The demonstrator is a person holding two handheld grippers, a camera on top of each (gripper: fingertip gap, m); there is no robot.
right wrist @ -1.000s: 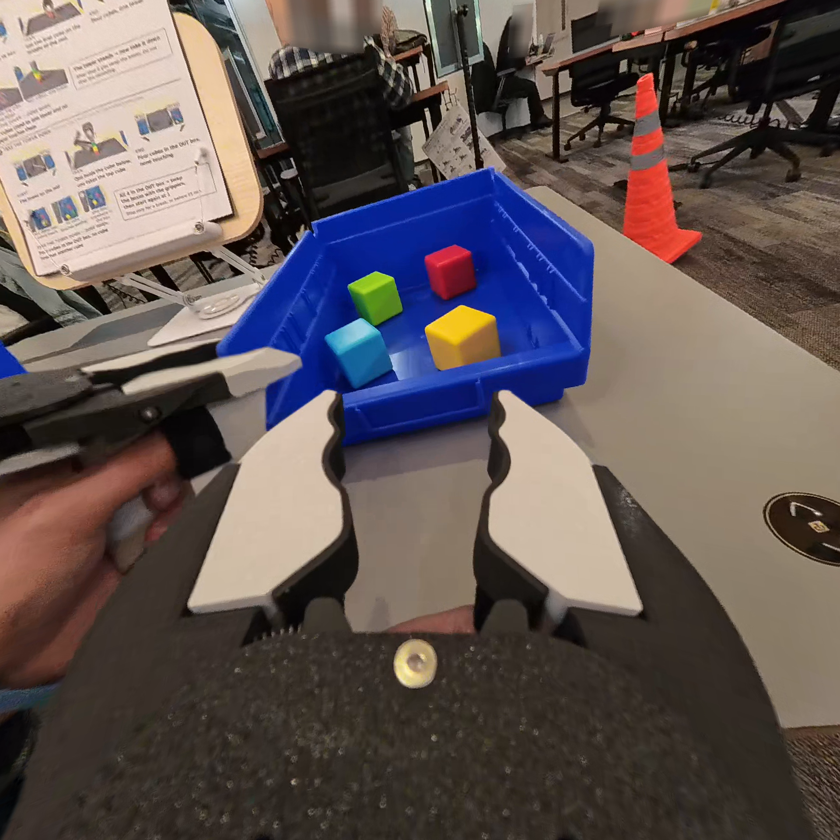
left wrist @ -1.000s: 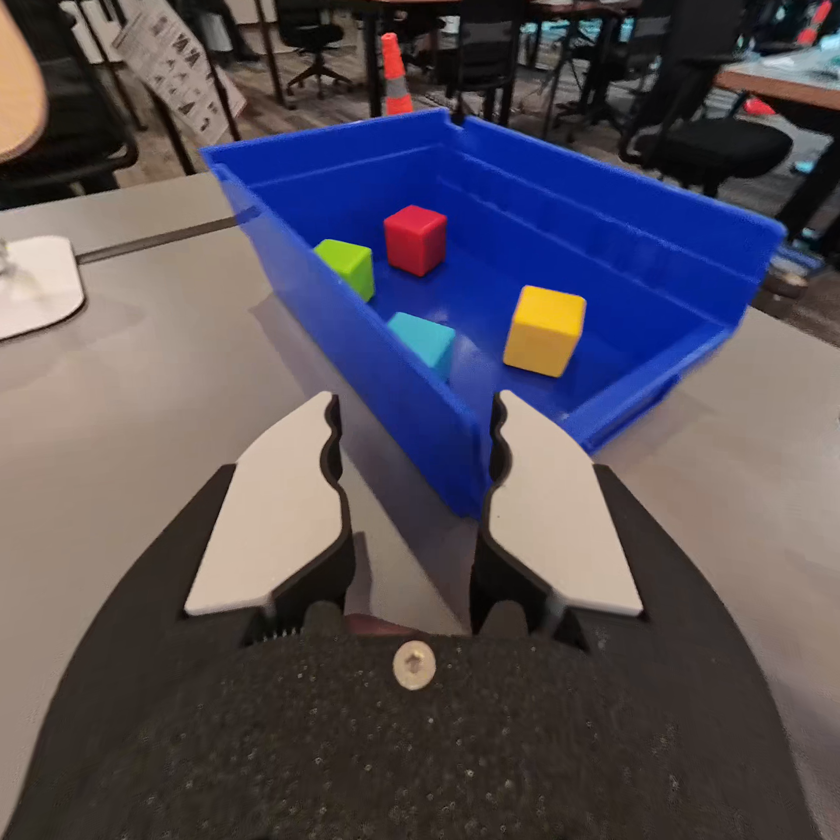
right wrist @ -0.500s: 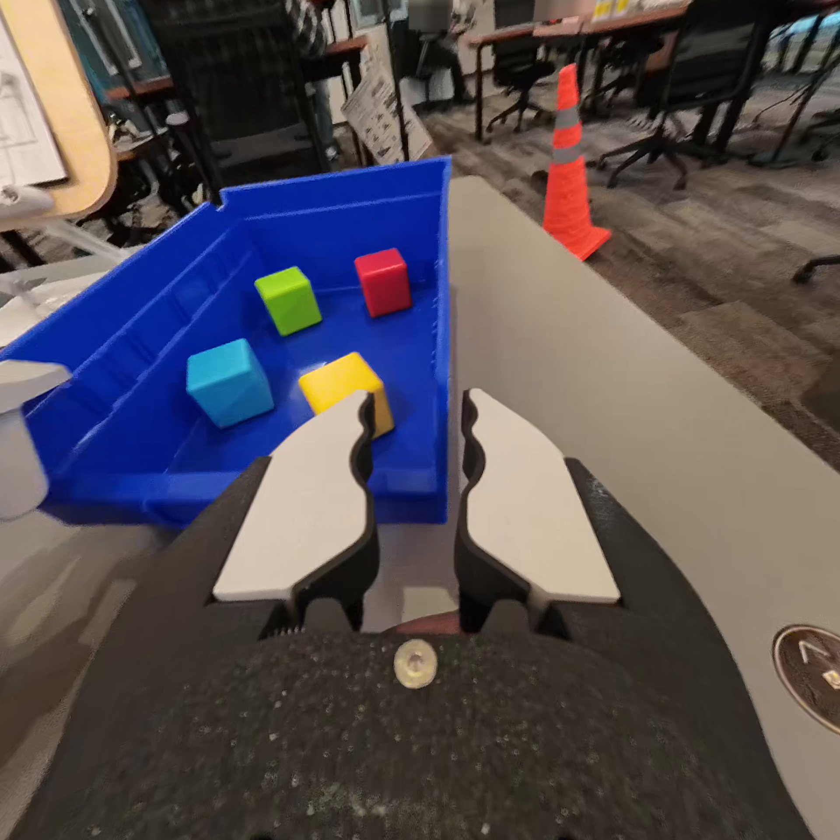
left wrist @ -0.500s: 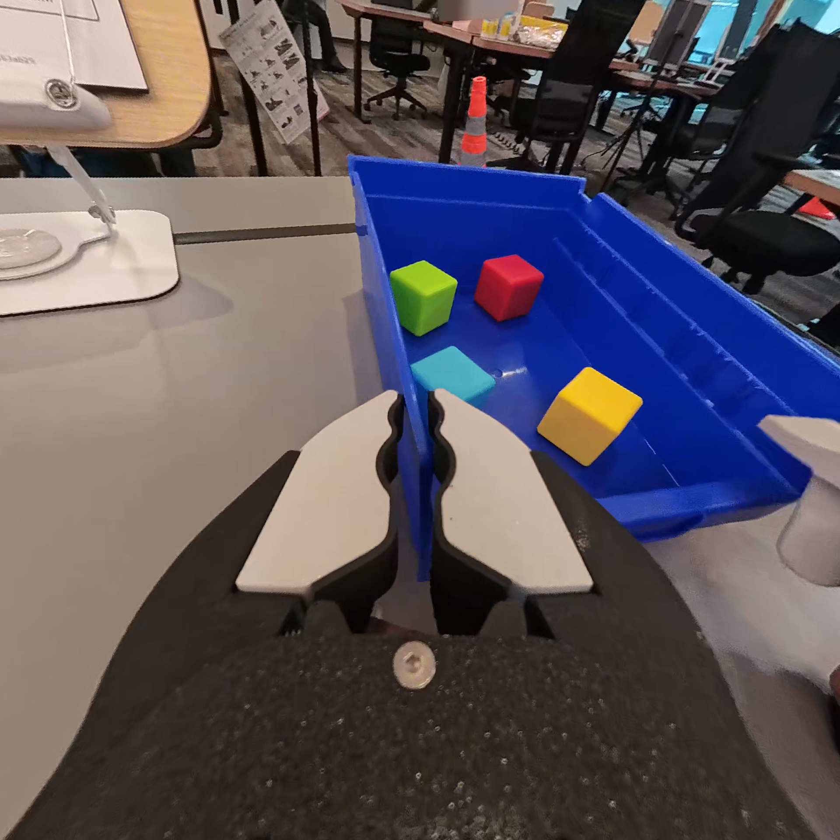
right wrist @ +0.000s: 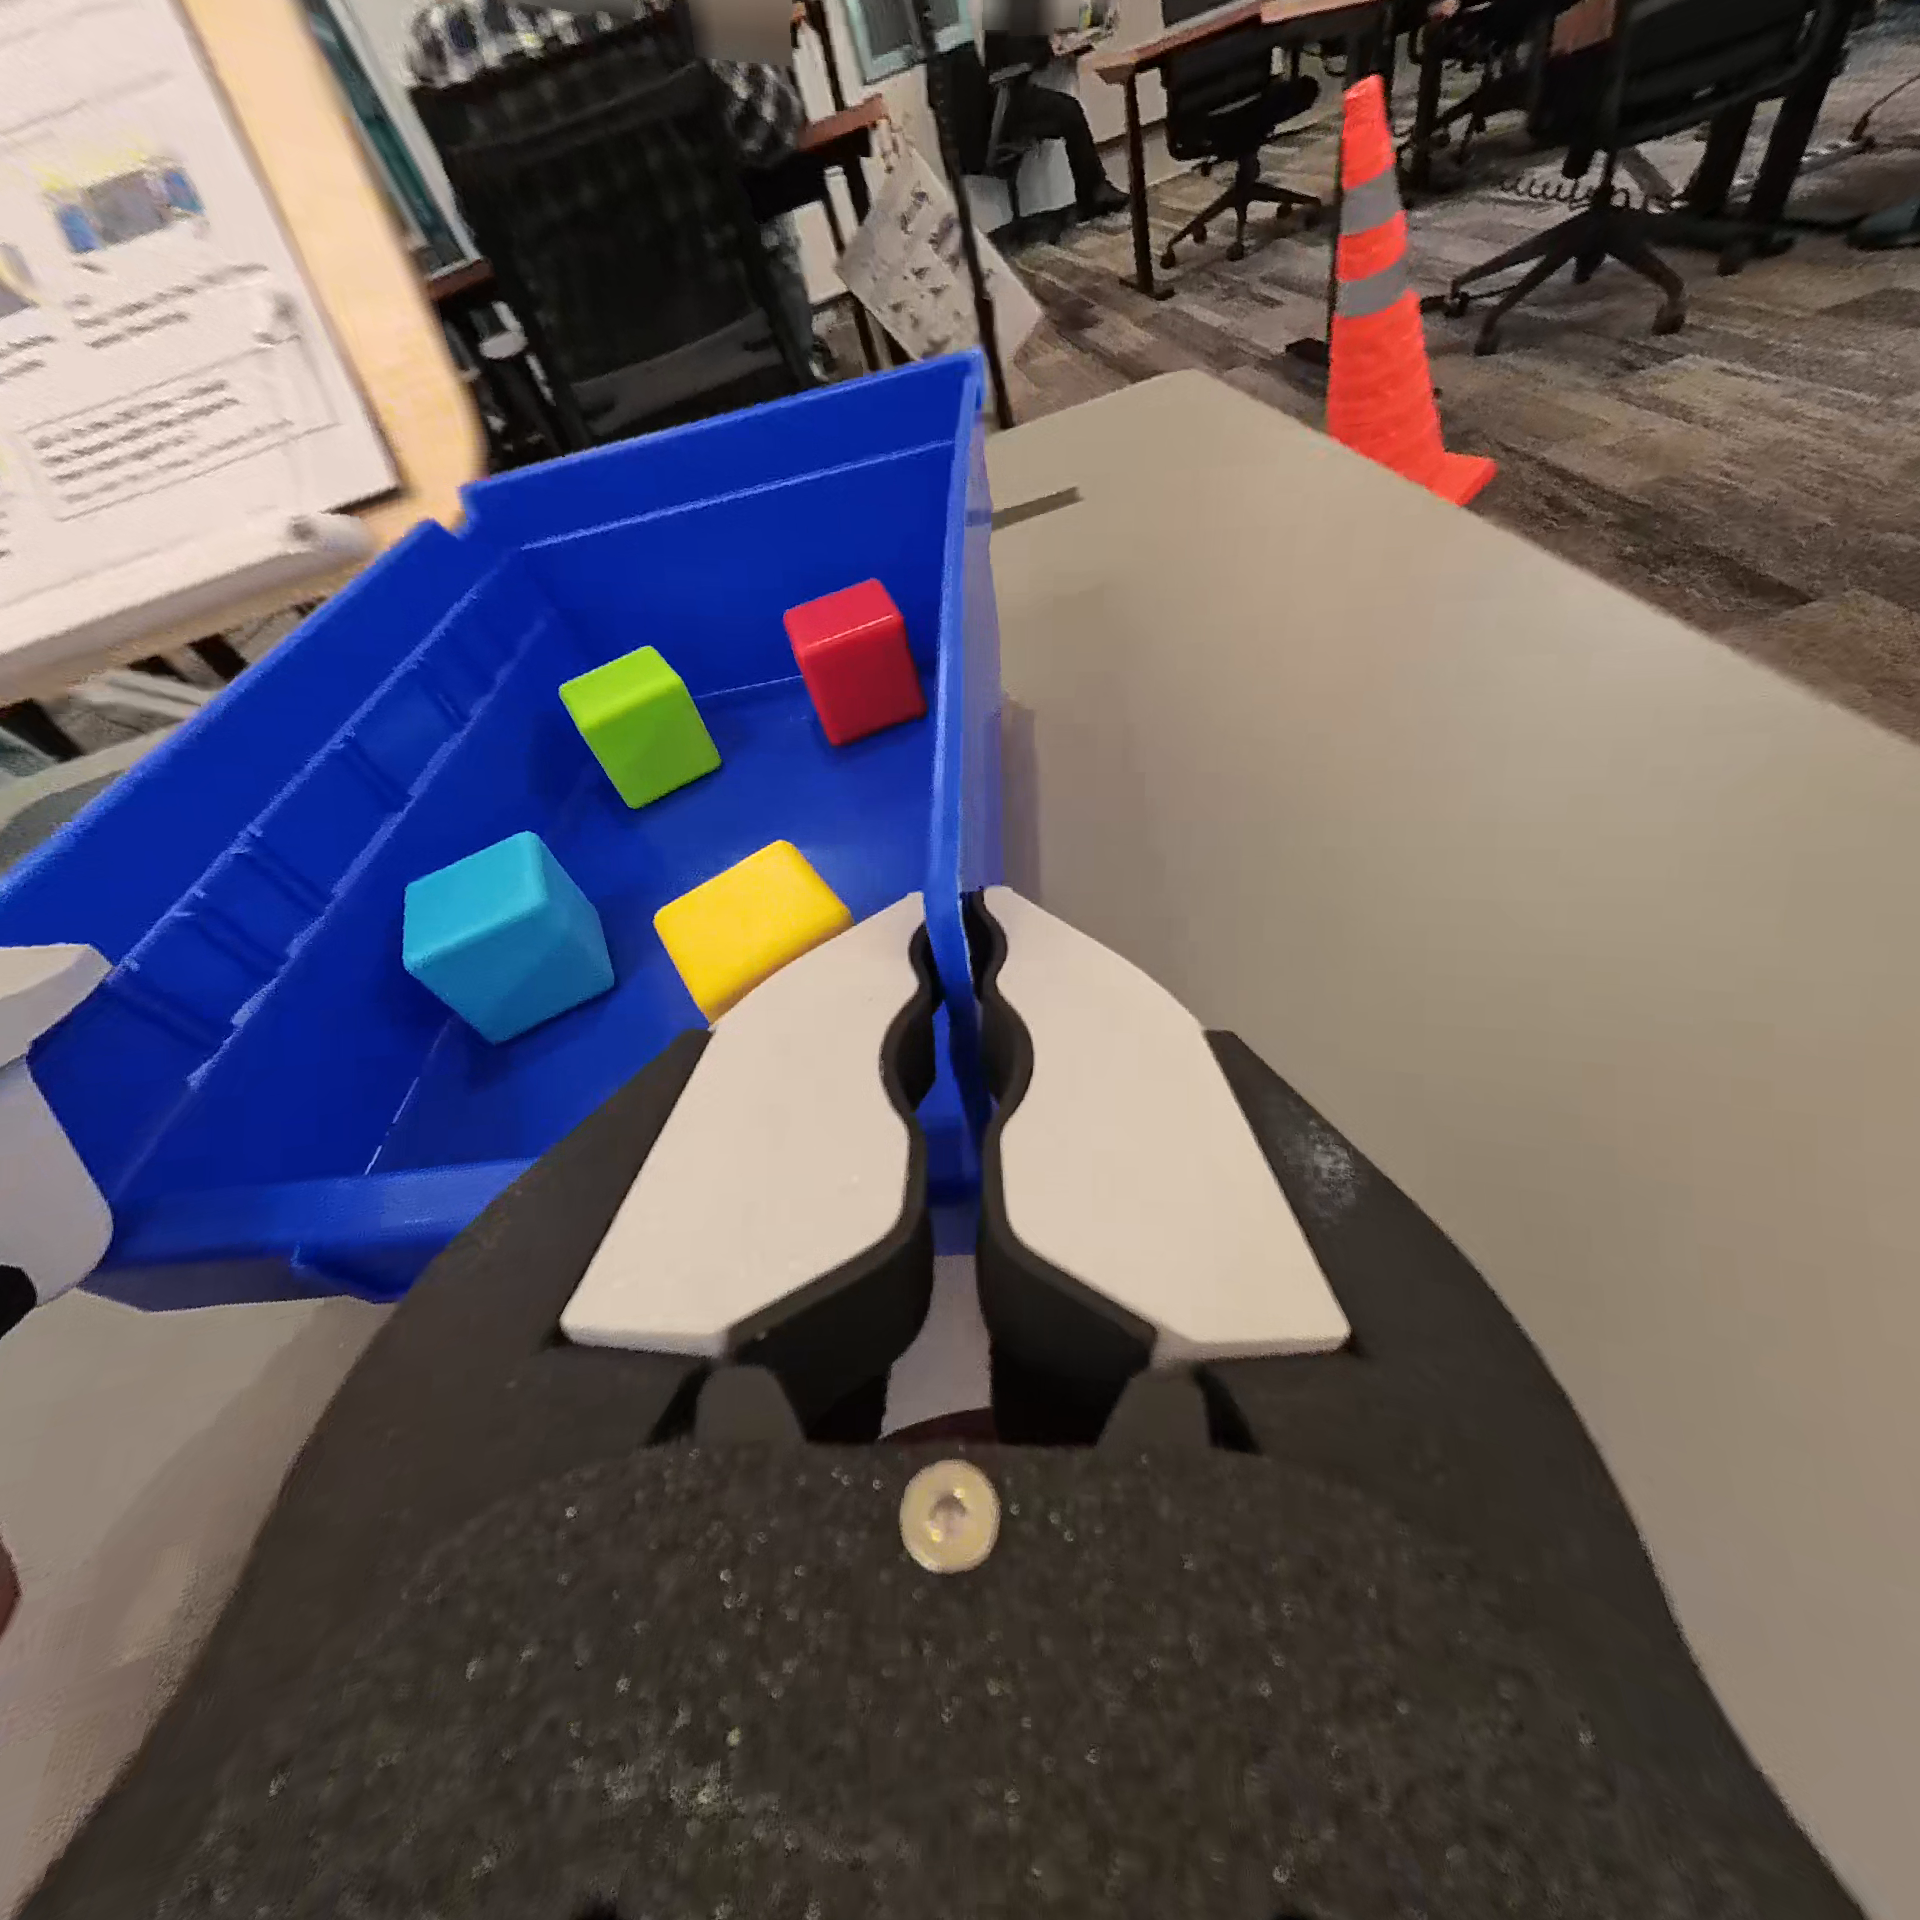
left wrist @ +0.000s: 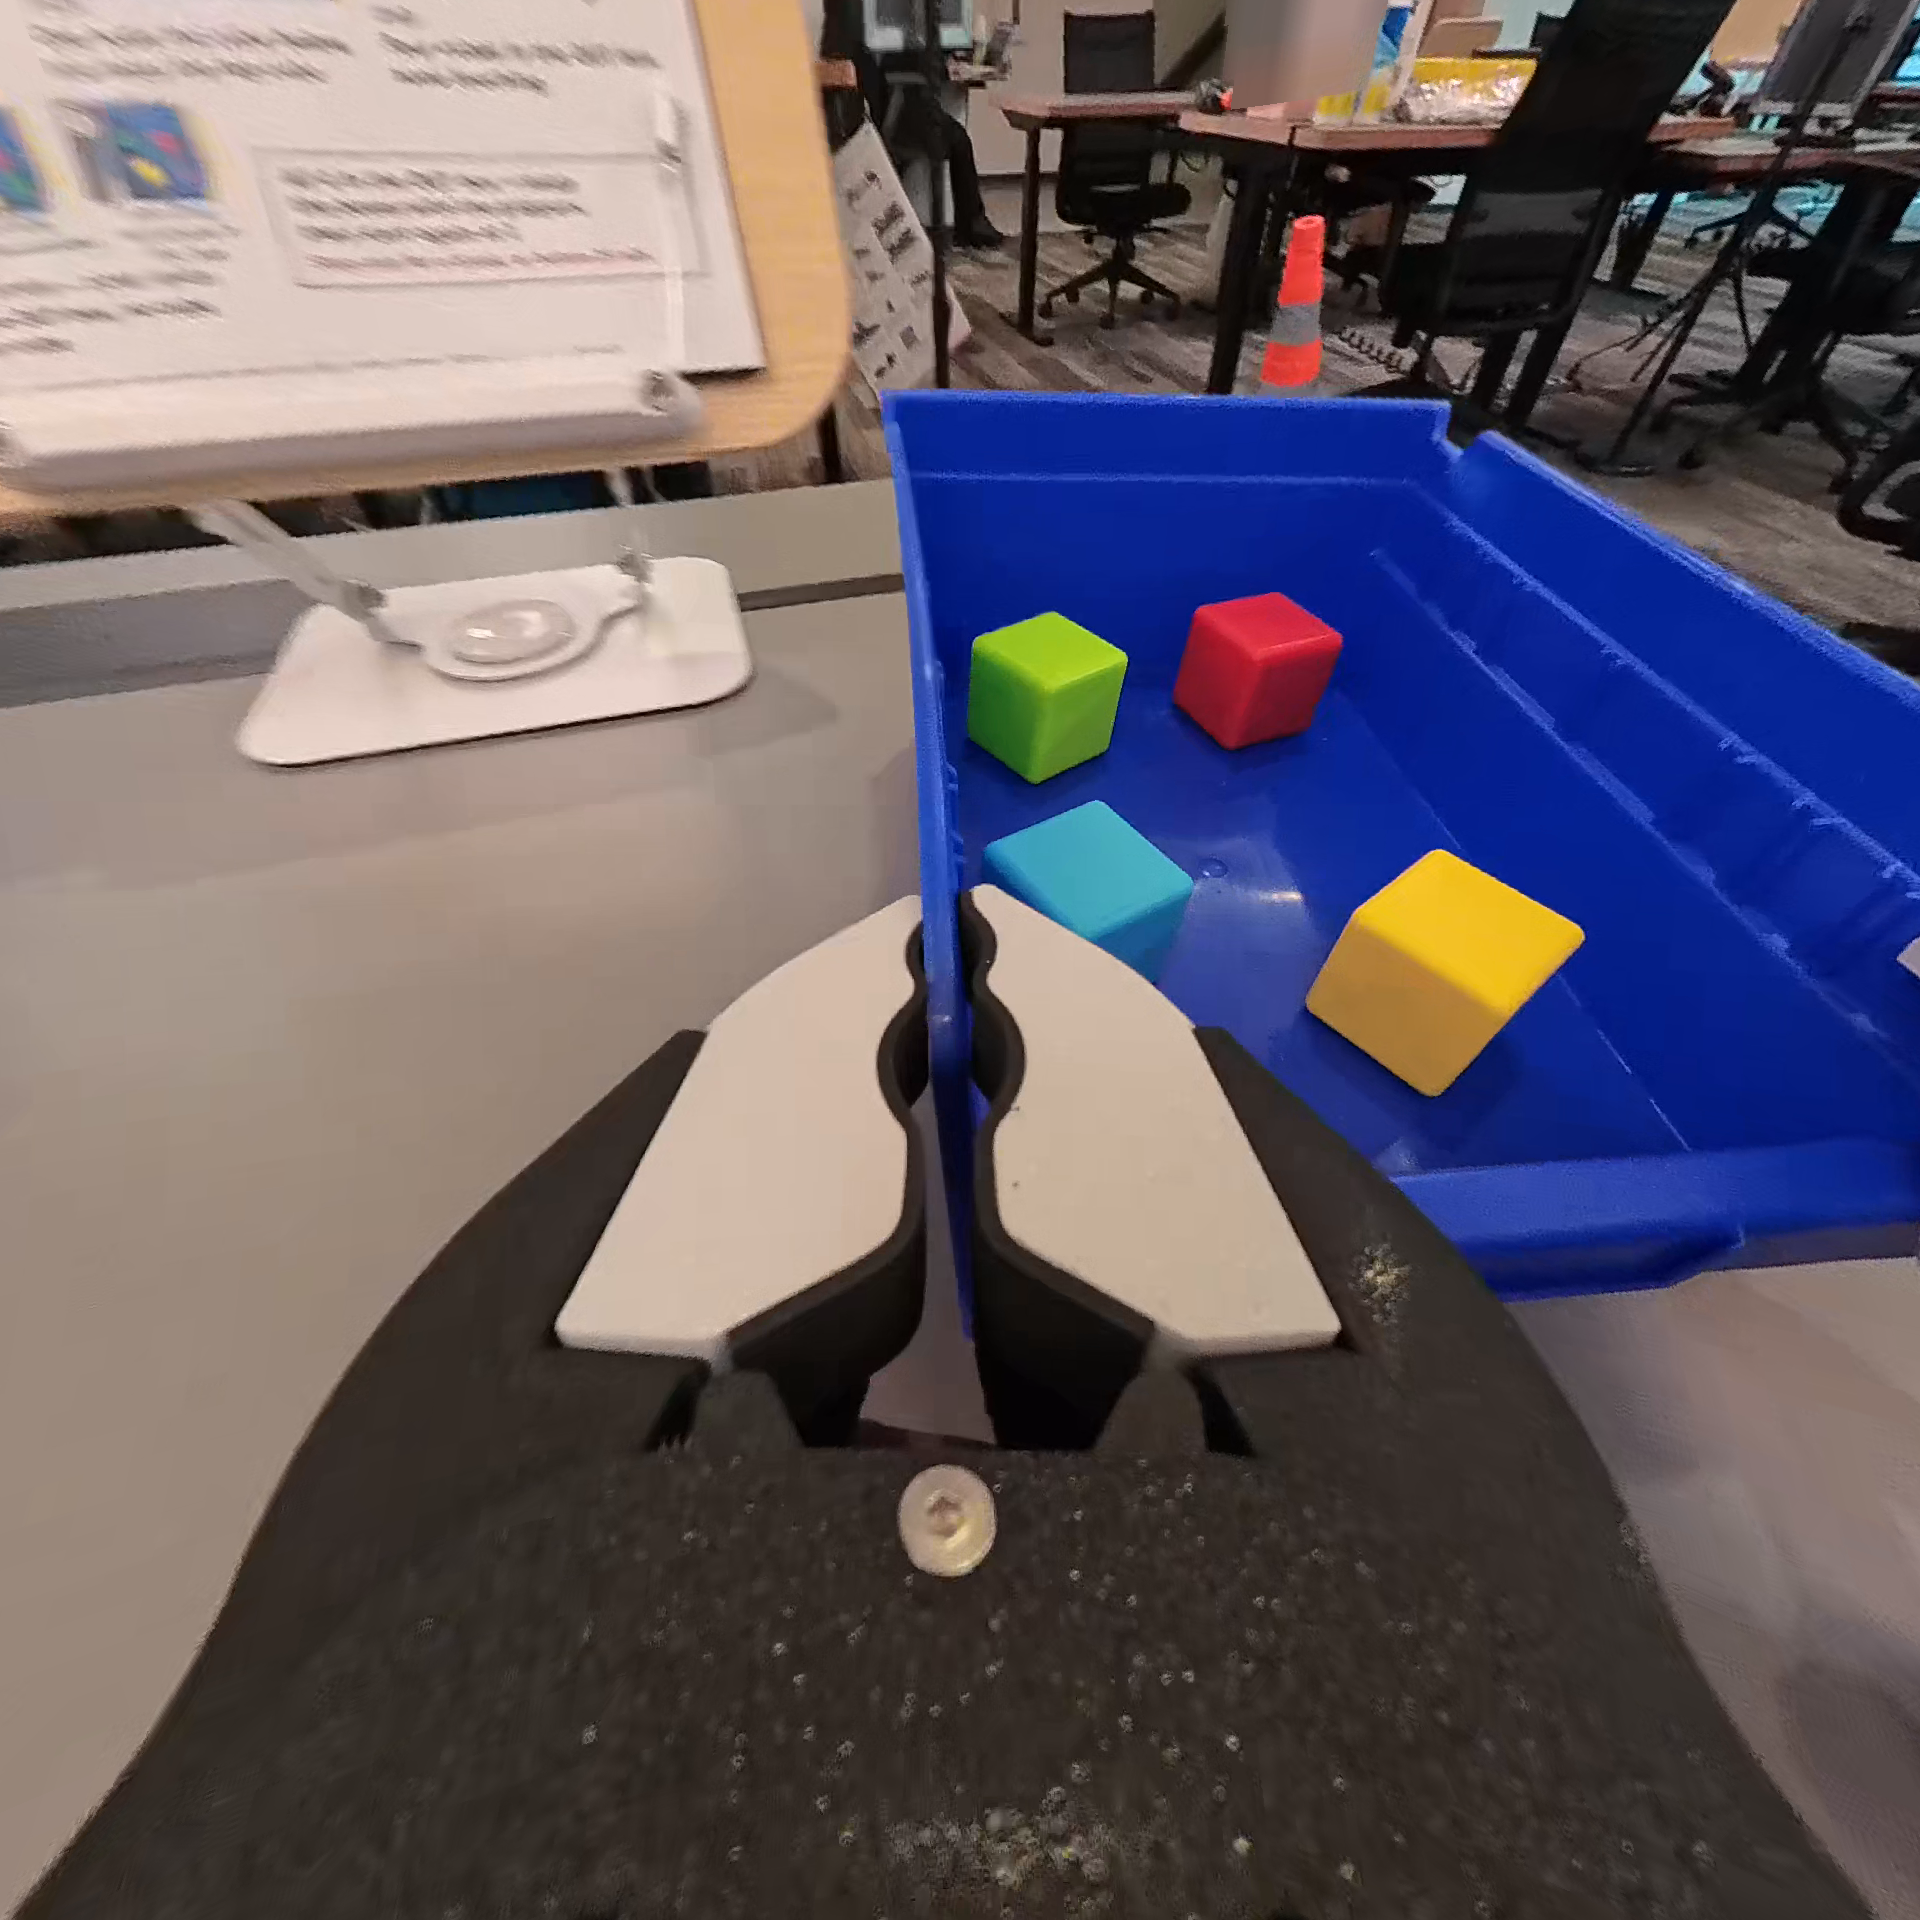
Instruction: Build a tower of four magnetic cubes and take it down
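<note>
Left gripper (left wrist: 943,925) clamped on the near left wall of a blue bin (left wrist: 1662,665). Inside, apart: green cube (left wrist: 1044,694), red cube (left wrist: 1255,668), cyan cube (left wrist: 1091,883), yellow cube (left wrist: 1439,968).

A: What blocks the way into the blue bin (left wrist: 1621,665)?
B: Its side walls, each pinched between fingers (left wrist: 790,1122). From above it's open; gaps separate the four cubes inside.
A: Around the bin?
B: Bare desk (right wrist: 1455,831) right; a document stand (left wrist: 499,665) left.

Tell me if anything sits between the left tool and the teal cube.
Yes. The left tool is shut on the blue bin's side wall, and that wall stands between its tips and the teal cube just inside.
</note>
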